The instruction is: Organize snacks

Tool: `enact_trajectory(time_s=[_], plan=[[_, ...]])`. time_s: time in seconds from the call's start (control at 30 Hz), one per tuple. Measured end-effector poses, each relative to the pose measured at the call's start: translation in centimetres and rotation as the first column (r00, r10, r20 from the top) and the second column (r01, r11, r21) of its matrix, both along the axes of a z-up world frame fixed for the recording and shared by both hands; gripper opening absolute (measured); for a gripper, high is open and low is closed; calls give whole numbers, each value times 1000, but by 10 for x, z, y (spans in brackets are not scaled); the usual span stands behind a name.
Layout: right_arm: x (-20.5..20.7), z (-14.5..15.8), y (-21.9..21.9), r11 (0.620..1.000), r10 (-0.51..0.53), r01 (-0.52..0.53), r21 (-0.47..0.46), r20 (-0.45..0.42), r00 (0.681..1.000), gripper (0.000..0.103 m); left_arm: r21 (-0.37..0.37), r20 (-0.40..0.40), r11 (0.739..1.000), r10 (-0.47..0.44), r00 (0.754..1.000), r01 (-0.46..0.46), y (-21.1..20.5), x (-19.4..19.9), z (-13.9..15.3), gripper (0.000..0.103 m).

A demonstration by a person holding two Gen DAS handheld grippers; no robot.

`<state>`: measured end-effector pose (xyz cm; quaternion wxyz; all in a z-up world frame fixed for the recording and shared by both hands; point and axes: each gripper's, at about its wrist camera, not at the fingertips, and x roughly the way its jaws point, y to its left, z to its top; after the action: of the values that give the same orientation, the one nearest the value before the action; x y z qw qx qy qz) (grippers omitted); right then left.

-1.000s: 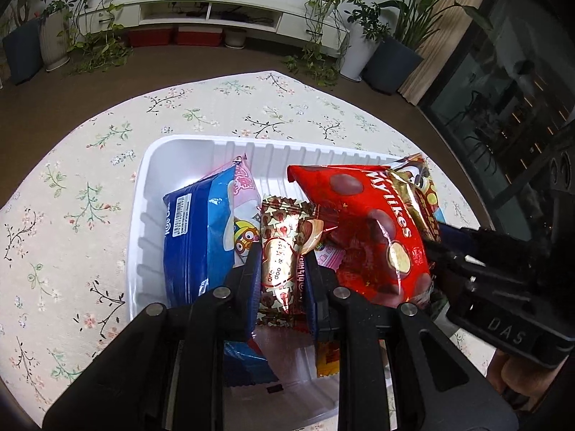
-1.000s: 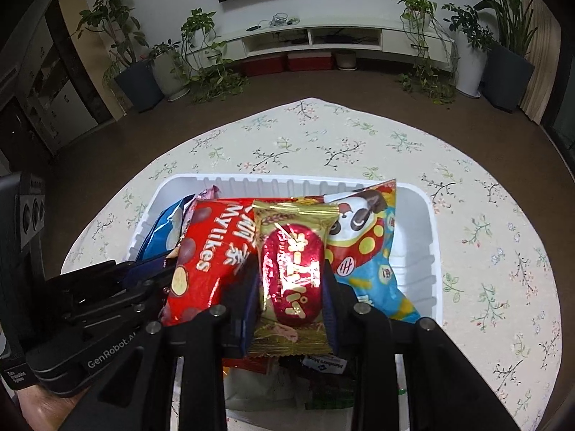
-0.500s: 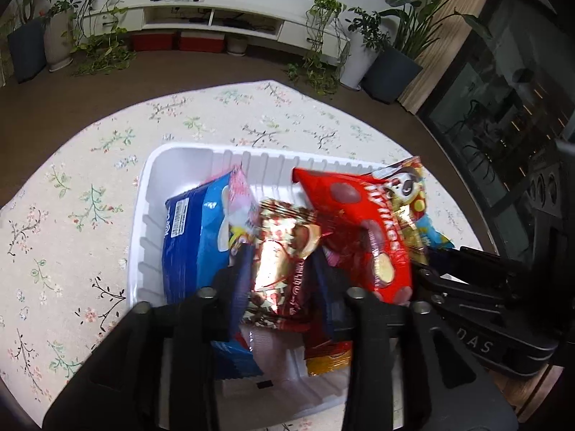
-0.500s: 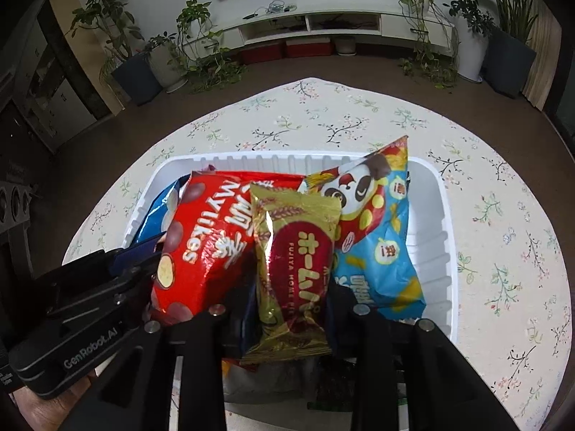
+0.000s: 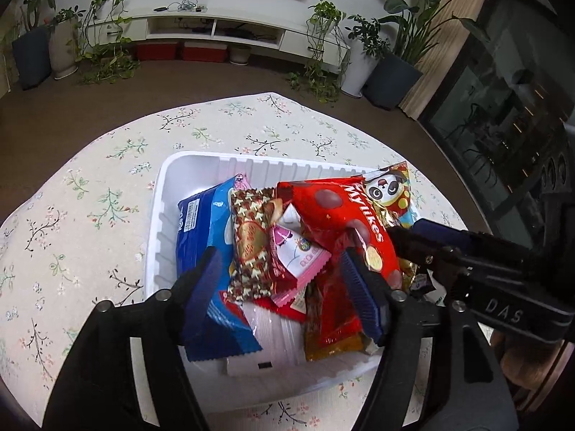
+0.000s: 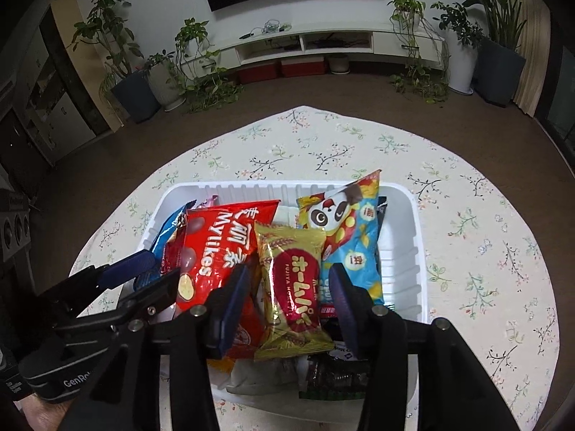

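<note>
A white plastic tray (image 5: 169, 197) (image 6: 406, 251) on the floral tablecloth holds several snack packs. In the left wrist view my left gripper (image 5: 284, 280) is open over the tray; a gold-brown patterned pack (image 5: 251, 244) and a pink-white pack (image 5: 298, 255) lie between its fingers, a blue bag (image 5: 201, 222) to the left, a red Mylikes bag (image 5: 341, 222) to the right. In the right wrist view my right gripper (image 6: 287, 287) is open around a gold-and-red pack (image 6: 291, 287) lying in the tray. A panda bag (image 6: 345, 230) stands beside it.
The round table's cloth (image 5: 90, 215) (image 6: 485, 251) runs bare around the tray. Each gripper shows in the other's view, the right one (image 5: 467, 262) at the tray's right, the left one (image 6: 118, 287) at its left. Potted plants and a TV shelf stand behind.
Both grippers opened and let go of their packs, which now lie in the tray. Both grippers pulled up and back from the tray.
</note>
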<state>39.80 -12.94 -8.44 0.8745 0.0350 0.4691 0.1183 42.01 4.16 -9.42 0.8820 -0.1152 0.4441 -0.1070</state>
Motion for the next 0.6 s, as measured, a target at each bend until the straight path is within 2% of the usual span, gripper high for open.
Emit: enact_trajectory(time_s=[0.27, 0.43, 0.53, 0.6], plan=[[-18, 17, 3, 1000, 0, 0, -9, 50, 999, 57, 9, 37, 1000, -5, 999, 4, -2, -28, 21, 77], [-39, 34, -4, 1000, -23, 23, 2, 109, 994, 69, 25, 79, 1000, 17, 997, -19, -1, -56, 39, 103], [-61, 49, -16, 998, -55, 52, 25, 178, 983, 80, 55, 132, 998, 10, 991, -18, -3, -81, 54, 103], [-79, 60, -24, 997, -81, 74, 37, 246, 966, 85, 71, 195, 997, -3, 981, -11, -6, -107, 68, 103]])
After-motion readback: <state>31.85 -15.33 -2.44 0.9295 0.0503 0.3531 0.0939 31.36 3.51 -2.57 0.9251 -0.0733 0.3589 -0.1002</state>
